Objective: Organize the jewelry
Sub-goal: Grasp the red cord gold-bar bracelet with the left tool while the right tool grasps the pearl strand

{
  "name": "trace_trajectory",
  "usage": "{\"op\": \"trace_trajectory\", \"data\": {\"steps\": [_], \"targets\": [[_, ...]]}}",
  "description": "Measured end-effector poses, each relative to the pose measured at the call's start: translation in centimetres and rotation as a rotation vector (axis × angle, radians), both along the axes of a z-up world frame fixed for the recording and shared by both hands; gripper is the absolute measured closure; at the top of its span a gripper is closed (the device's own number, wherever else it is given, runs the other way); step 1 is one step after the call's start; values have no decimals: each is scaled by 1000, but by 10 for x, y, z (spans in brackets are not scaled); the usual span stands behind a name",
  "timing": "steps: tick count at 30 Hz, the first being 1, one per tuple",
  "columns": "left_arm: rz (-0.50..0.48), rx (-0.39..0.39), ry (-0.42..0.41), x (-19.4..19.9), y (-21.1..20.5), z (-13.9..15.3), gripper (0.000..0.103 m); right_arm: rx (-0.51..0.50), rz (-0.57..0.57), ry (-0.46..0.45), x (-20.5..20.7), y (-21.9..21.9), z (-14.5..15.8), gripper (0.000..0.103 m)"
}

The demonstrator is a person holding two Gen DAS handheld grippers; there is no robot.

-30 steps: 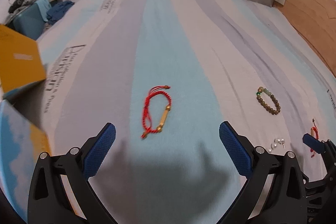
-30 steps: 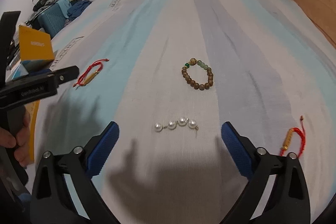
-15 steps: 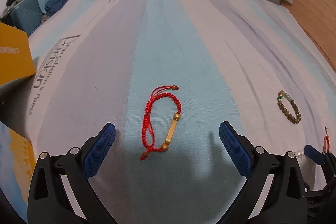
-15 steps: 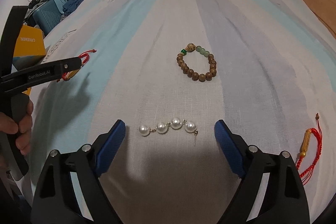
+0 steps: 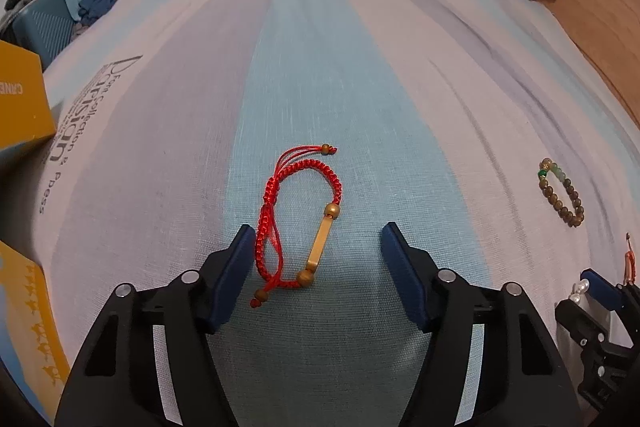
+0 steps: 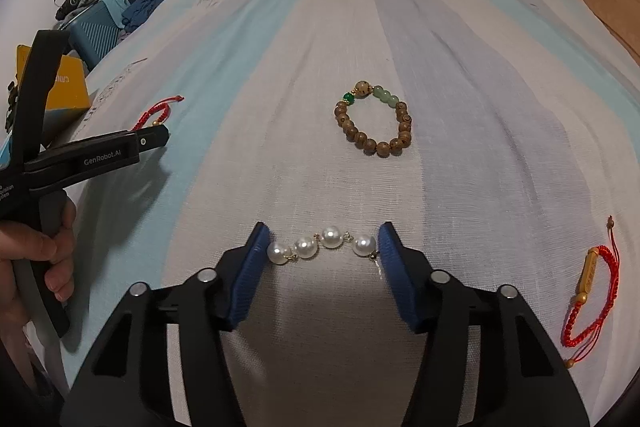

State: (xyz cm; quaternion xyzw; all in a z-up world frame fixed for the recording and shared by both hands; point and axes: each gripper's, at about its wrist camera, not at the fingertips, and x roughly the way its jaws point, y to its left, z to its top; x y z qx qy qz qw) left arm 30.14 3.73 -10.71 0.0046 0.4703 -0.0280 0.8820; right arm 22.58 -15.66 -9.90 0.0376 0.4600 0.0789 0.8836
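A red cord bracelet with a gold bar (image 5: pixel 304 219) lies on the striped bedsheet between the blue pads of my left gripper (image 5: pixel 318 247), which is open around its near half. My right gripper (image 6: pixel 322 247) is open with a short string of pearls (image 6: pixel 320 245) lying between its pads, which nearly touch both ends. A brown bead bracelet with green beads (image 6: pixel 374 121) lies beyond the pearls and also shows in the left wrist view (image 5: pixel 562 191). A second red cord bracelet (image 6: pixel 592 291) lies at the right.
A yellow box (image 5: pixel 22 107) stands at the bed's left edge, with another yellow and blue box (image 5: pixel 28 339) nearer. A blue suitcase with clothes (image 6: pixel 96 23) sits beyond the bed. Wooden floor (image 5: pixel 600 7) lies to the right.
Both grippers have moved forward and down to the sheet and narrowed. The left one now brackets the red bracelet and the right one brackets the pearls.
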Motion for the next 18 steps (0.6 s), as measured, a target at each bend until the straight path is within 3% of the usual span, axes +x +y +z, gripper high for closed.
{"op": "trace_trajectory", "data": {"steps": [9,14,18], "targets": [[19,-18,14,1,11,0,70,-21,-8,-1,1,0,0,82],[23,-31,20,3,16,1,85,-20,-6,-8,0,2,0,88],[21,-57,16,1,17,4,91,-16,-7,-15,-1,3,1,91]]}}
